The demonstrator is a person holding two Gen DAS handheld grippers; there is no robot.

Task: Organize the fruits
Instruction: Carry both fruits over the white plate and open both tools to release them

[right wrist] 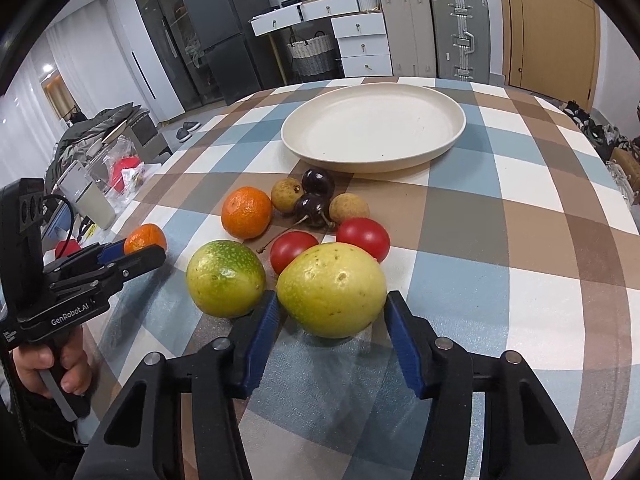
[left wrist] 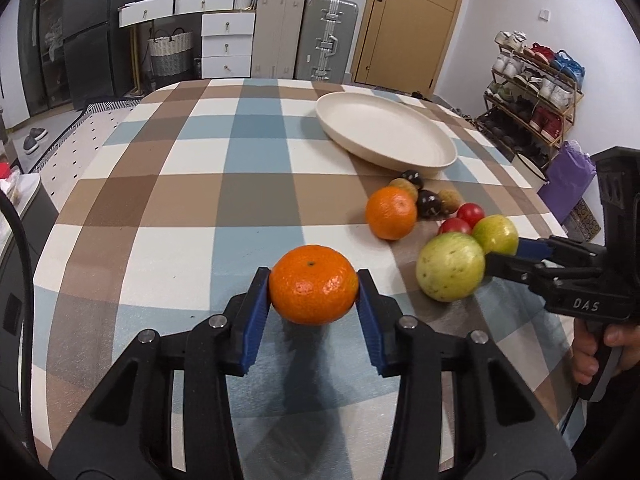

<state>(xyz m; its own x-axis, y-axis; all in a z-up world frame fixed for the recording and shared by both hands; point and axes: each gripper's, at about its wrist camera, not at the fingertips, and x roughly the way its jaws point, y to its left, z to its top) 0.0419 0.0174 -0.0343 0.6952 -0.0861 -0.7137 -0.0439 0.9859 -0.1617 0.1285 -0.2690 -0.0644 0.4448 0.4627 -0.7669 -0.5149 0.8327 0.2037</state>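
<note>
A small mandarin (left wrist: 313, 290) sits between the blue pads of my left gripper (left wrist: 312, 280), which press on both of its sides. To the right, my right gripper (right wrist: 332, 300) is shut on a large yellow-green fruit (right wrist: 332, 290) just above the checked tablecloth. In the left wrist view the right gripper (left wrist: 504, 256) reaches that fruit (left wrist: 450, 266) from the right. A cream plate (right wrist: 360, 166) stands bare at the far side of the table. The left gripper (right wrist: 140, 250) also shows at the left edge of the right wrist view with the mandarin (right wrist: 144, 238).
Loose fruit lies between the grippers and the plate: a second mandarin (right wrist: 247, 212), a green fruit (right wrist: 225, 278), two tomatoes (right wrist: 293, 252), dark cherries (right wrist: 318, 182) and two longans (right wrist: 287, 195). A hand (right wrist: 44, 364) holds the left gripper's handle. Suitcases and drawers stand beyond the table.
</note>
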